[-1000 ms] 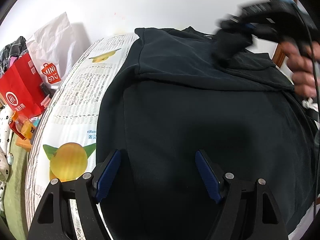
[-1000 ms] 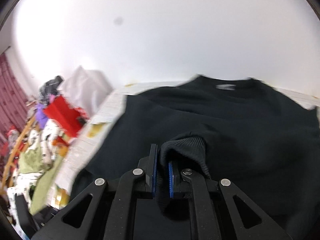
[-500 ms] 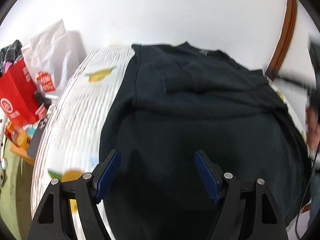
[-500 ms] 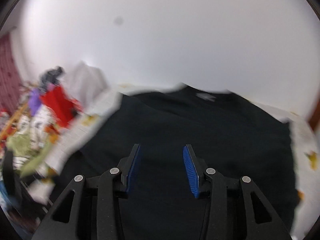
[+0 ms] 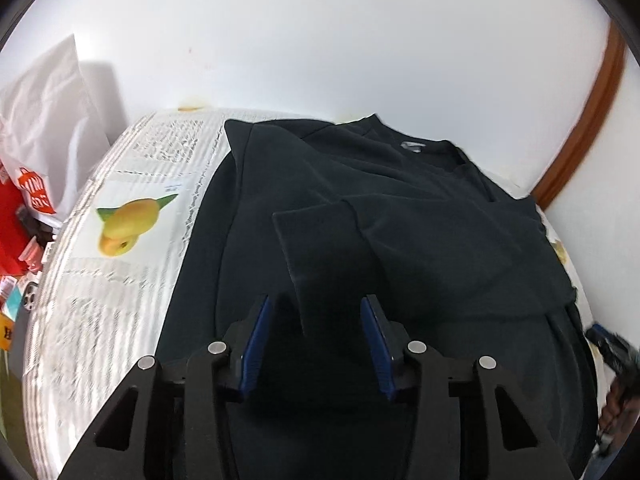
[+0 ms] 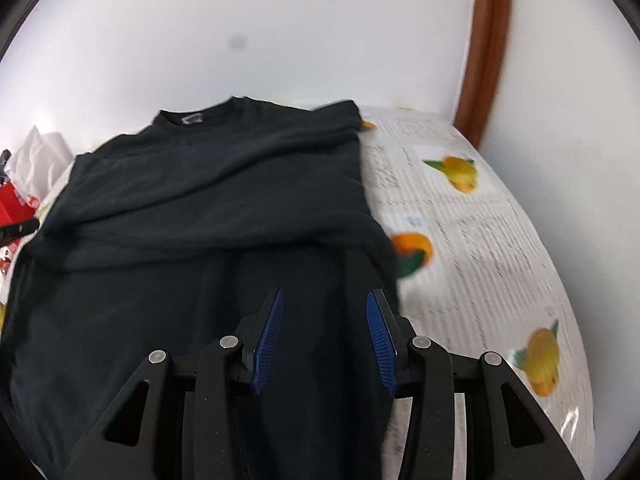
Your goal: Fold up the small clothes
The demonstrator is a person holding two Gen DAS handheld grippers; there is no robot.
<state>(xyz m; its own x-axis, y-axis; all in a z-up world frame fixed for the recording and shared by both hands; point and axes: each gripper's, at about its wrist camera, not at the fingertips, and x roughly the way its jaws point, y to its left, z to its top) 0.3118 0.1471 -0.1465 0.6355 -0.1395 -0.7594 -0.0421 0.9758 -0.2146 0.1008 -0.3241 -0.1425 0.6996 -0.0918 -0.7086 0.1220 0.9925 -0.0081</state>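
Observation:
A black sweatshirt (image 5: pixel 420 248) lies flat on a table covered with a fruit-print cloth (image 5: pixel 132 240), collar toward the wall. Both sleeves are folded in across the chest; one ribbed cuff (image 5: pixel 320 240) lies on the body just ahead of my left gripper (image 5: pixel 314 340), which is open and empty above the lower body. In the right wrist view the sweatshirt (image 6: pixel 208 208) fills the left and centre. My right gripper (image 6: pixel 324 340) is open and empty over its lower right part, near the side edge.
The fruit-print cloth (image 6: pixel 480 240) shows bare to the right of the garment. A white Miniso bag (image 5: pixel 44 128) and red packages (image 5: pixel 12 216) stand off the table's left side. A white wall and a brown wooden frame (image 6: pixel 484 52) stand behind.
My right gripper was shut on the sleeve cuff, let it go on the chest and moved back toward the garment's right side. My left gripper narrowed its opening and shifted toward the centre.

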